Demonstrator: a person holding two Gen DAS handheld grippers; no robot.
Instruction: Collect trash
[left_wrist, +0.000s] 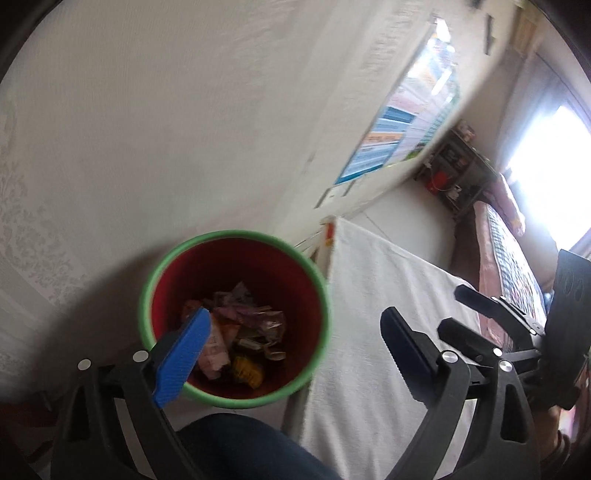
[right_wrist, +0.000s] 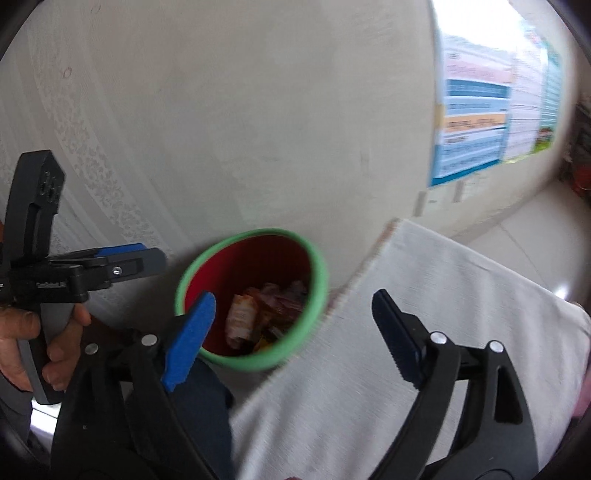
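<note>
Both hand-held grippers stand spread and empty over the red bin.

The red bin (left_wrist: 236, 317) with its green rim sits on the floor against the wall, wrappers (left_wrist: 240, 332) heaped inside. The left hand-held gripper (left_wrist: 291, 354) hangs just above its mouth, nearer than the right hand-held gripper (right_wrist: 295, 332). Beside the bin lies a white-clothed bench (left_wrist: 373, 332); a dark-trousered knee (left_wrist: 243, 446) sits below it.
</note>
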